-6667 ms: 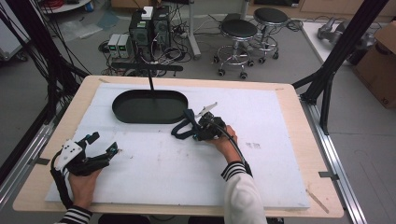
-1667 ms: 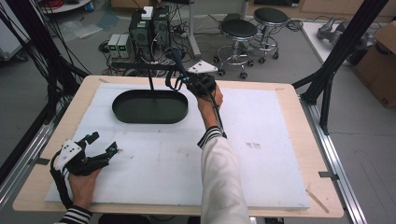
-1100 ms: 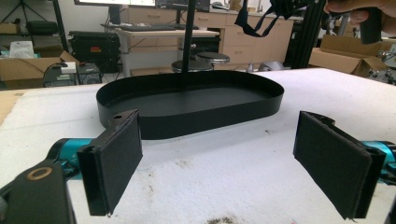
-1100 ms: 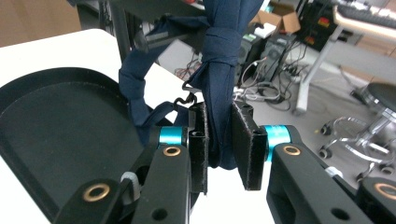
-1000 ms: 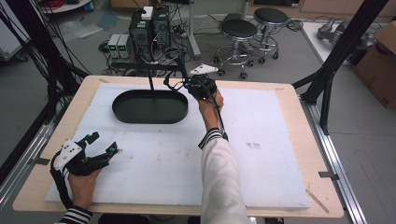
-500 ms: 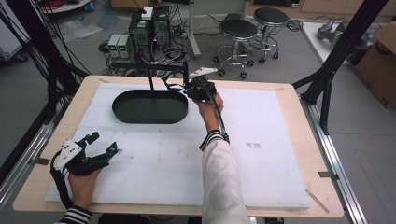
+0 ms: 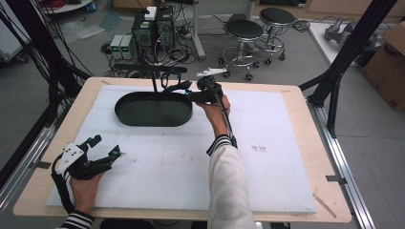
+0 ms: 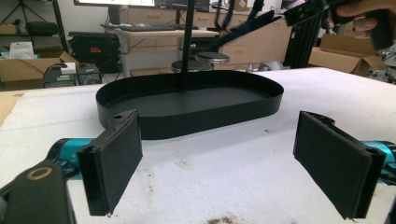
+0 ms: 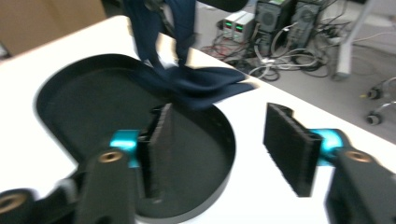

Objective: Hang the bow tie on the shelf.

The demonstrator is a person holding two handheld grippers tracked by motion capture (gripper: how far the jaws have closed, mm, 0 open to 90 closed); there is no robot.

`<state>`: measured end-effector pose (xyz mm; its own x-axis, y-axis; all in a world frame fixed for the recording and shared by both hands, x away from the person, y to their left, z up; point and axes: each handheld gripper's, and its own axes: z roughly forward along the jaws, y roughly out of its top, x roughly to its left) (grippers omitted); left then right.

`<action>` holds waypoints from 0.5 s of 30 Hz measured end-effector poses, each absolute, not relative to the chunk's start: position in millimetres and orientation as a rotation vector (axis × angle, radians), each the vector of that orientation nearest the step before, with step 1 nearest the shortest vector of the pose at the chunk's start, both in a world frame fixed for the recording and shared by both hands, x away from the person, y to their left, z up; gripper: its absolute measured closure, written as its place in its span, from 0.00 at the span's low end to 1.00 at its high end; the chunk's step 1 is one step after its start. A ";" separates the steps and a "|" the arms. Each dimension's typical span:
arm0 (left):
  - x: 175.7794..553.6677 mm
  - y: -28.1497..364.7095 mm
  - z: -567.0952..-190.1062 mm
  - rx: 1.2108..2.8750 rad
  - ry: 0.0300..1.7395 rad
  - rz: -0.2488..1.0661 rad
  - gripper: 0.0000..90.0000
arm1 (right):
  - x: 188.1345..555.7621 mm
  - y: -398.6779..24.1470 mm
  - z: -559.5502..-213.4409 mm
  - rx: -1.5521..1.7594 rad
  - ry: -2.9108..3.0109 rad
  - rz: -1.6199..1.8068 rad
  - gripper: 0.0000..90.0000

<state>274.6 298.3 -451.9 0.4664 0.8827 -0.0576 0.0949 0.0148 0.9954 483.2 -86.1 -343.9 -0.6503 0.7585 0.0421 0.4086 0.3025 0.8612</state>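
1. 1 black oval tray [image 7: 153, 109].
2. 1 dark blue cloth [image 9: 196, 81].
3. 2 grippers: left gripper [image 7: 105, 148], right gripper [image 7: 179, 90].
4. 2 round stools [image 7: 243, 31].
5. 1 white foam board [image 7: 267, 143].

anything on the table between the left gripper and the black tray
Nothing: in the left gripper view, only bare white foam with a few smudges runs from the open left gripper to the black oval tray. The high view shows the same gap.

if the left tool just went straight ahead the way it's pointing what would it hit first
Most likely the near wall of the black oval tray, which sits dead ahead between the left tool's open jaws. Before it lies bare white foam board. Depth is hard to judge.
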 end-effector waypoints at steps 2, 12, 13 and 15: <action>274.5 298.2 -451.9 1.438 0.919 0.773 0.18 | 474.0 -90.6 -336.5 1.081 2.224 1.312 0.25; 274.2 297.7 -451.8 1.445 0.910 0.780 0.18 | 413.5 -137.7 -299.0 0.963 2.043 1.540 0.13; 274.2 297.5 -451.9 1.445 0.908 0.781 0.18 | 403.3 -146.5 -299.3 0.950 1.996 1.549 0.13; 274.2 297.3 -451.9 1.444 0.909 0.781 0.18 | 394.1 -155.5 -300.0 0.943 1.960 1.554 0.13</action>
